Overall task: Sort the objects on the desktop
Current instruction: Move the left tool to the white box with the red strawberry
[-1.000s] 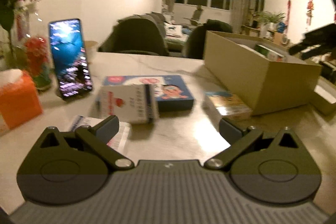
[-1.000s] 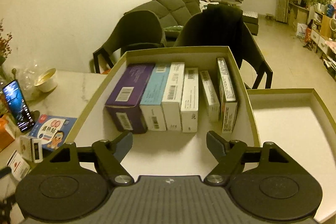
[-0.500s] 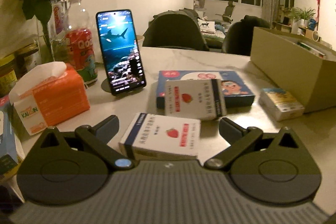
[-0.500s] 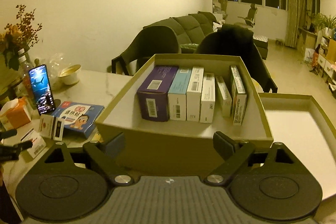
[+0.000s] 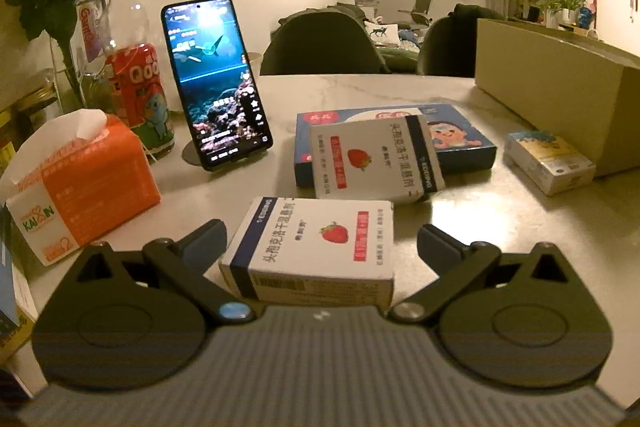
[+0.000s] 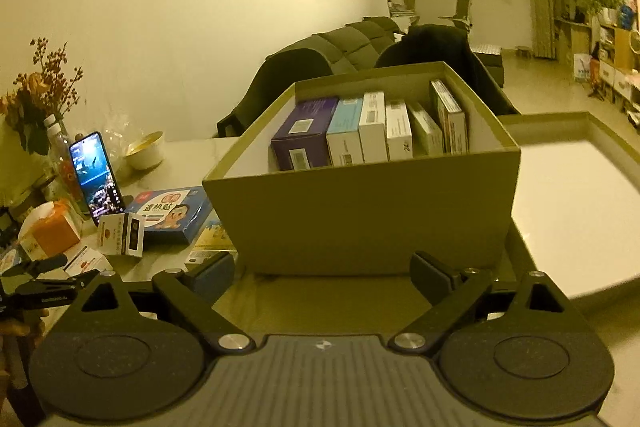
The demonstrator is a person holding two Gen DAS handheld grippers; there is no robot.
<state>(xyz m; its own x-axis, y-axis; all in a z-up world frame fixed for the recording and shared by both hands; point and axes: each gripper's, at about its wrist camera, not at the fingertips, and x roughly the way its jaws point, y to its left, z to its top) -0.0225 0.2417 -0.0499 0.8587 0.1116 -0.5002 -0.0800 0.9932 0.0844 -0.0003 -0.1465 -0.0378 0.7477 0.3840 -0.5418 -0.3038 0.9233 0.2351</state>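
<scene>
My left gripper (image 5: 320, 247) hung low over the pale marble table (image 5: 460, 227) with its two dark fingers spread wide, one on each side of a flat white cardboard medicine box with a strawberry picture and a dark blue end band (image 5: 316, 243); neither pad touched the box, so nothing was clasped. Just beyond it, a second white strawberry box (image 5: 376, 155) leaned partly on a flat blue carton printed with a cartoon child (image 5: 460, 143), and a small pale yellow-and-blue packet (image 5: 548, 163) lay beside the wall of the tall olive cardboard storage box (image 5: 560, 99). To the left stood an orange tissue pack (image 5: 84, 179) and a lit black smartphone on a round stand (image 5: 216, 83). My right gripper (image 6: 324, 275) was likewise spread and empty, hovering before the near wall of the olive box, in which six cartons stood upright in a row (image 6: 372, 131), with bare floor in front of them; the box's shallow lid (image 6: 580, 187) lay open-side-up at its right. Judging from this, the nearest strawberry box was the one to take: I should have centred it between the pads, closed on its long sides squarely and gently so the thin card did not buckle, lifted straight up clear of the leaning neighbour, and stood it on edge beside the row.
</scene>
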